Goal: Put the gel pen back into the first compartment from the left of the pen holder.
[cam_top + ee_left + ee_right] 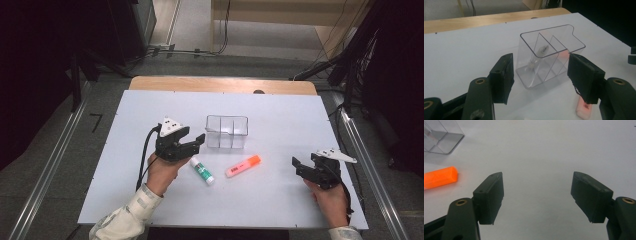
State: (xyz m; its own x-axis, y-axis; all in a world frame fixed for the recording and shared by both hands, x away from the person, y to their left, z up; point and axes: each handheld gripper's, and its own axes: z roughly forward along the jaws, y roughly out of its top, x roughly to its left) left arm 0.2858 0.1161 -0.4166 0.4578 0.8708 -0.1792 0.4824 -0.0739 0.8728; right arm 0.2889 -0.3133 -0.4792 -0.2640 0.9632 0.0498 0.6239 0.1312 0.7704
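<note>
High view: the left tongs [196,142] sit above the white counter [125,165], just left of the clear three-compartment organizer [227,131], jaws spread and holding nothing. A glue stick [201,170] lies on the counter just below and right of them; an orange highlighter [243,166] lies further right, apart from it. The right tongs [298,167] rest near the counter's right edge, well apart from the highlighter, jaws spread wide and pinching nothing. Left gripper view: the organizer [549,55] stands upright beyond the parted jaws, untouched by either pad. Right gripper view: bare counter lies between the jaws, with the highlighter [439,178] off to the left.
</note>
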